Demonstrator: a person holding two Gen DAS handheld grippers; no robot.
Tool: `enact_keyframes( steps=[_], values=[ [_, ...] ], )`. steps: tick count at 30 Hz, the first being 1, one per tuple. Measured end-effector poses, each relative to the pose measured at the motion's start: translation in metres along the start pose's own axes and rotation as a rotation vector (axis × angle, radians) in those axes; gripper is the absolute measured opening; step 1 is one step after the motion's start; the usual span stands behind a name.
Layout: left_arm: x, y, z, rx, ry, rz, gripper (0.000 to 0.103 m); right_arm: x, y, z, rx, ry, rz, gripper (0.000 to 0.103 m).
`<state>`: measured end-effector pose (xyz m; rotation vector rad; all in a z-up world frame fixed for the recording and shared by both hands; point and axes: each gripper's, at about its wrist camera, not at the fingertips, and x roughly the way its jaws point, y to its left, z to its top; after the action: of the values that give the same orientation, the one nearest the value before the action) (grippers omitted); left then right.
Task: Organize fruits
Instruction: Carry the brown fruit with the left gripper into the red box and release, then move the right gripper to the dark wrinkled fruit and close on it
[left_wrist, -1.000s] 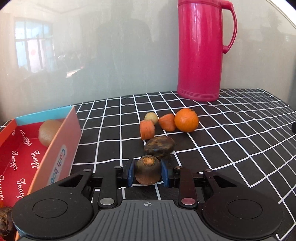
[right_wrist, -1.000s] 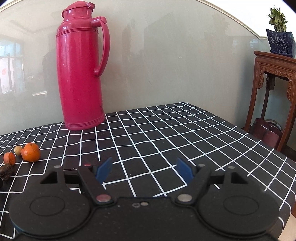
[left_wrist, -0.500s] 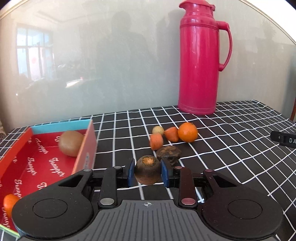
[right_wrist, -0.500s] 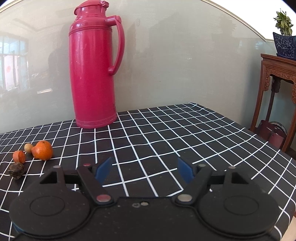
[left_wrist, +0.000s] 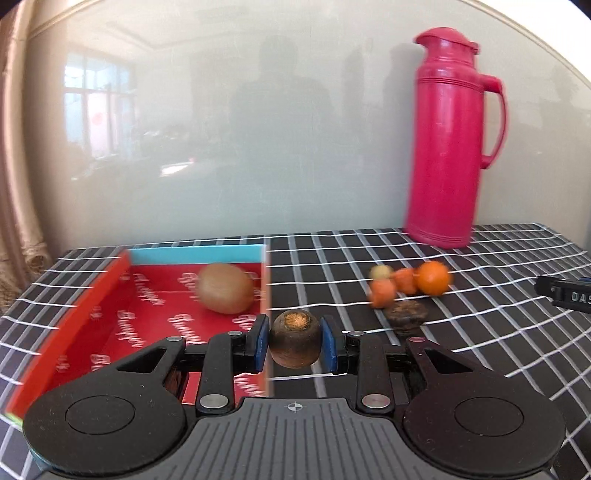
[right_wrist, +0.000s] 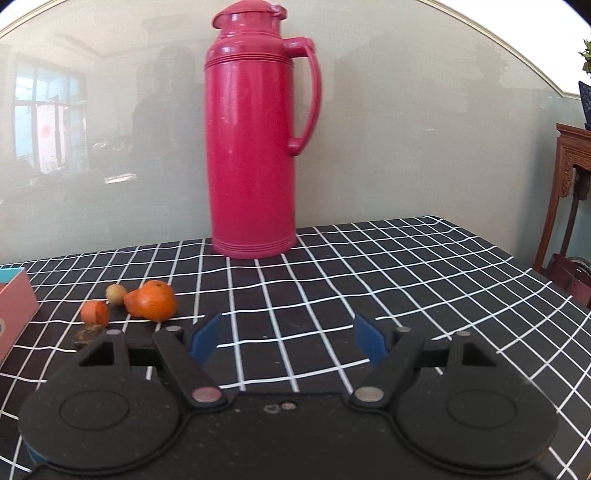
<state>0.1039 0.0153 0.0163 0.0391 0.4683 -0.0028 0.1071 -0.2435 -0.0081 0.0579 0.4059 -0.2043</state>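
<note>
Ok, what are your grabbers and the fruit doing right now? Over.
Left gripper shut on dark fruit, beside red box. Right gripper open, empty. Nothing blocking.

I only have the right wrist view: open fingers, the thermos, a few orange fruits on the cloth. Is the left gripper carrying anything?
Observer: Yes. The left gripper is shut on a dark round fruit with an orange patch on top.
Operator: Where is it relative to the box?
Observer: It lines up with the right wall of the box; whether it is over the inside I cannot tell.
Operator: Anything in there already?
Observer: A kiwi lies on the red floor near the back wall.
</note>
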Motion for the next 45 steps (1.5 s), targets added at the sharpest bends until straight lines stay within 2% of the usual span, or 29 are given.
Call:
enact_keyframes(
  steps=[5,19,20,21,23,28,33,45],
  values=[
    [-0.003,0.024,-0.001,-0.030,-0.007,0.037,0.030,0.000,0.020,0.001,-0.014,-0.002,0.029,0.077],
    [0.007,0.089,-0.011,-0.108,0.015,0.210,0.031,-0.002,0.065,0.000,-0.063,-0.004,0.094,0.079],
    [0.006,0.091,-0.010,-0.116,0.010,0.205,0.041,-0.002,0.066,0.000,-0.070,-0.005,0.093,0.080],
    [0.004,0.091,-0.010,-0.124,-0.001,0.204,0.065,-0.002,0.066,0.000,-0.075,-0.005,0.093,0.080],
    [-0.001,0.088,-0.009,-0.116,-0.037,0.214,0.082,-0.002,0.065,0.000,-0.072,-0.007,0.091,0.081],
    [-0.002,0.076,-0.007,-0.075,-0.062,0.206,0.083,-0.002,0.059,0.000,-0.067,-0.005,0.082,0.081],
    [-0.004,0.062,-0.007,-0.037,-0.069,0.223,0.094,-0.003,0.051,0.000,-0.059,-0.010,0.079,0.081],
    [-0.018,0.047,-0.012,0.003,-0.106,0.252,0.101,-0.006,0.031,0.002,-0.037,-0.015,0.068,0.081]
  ],
)
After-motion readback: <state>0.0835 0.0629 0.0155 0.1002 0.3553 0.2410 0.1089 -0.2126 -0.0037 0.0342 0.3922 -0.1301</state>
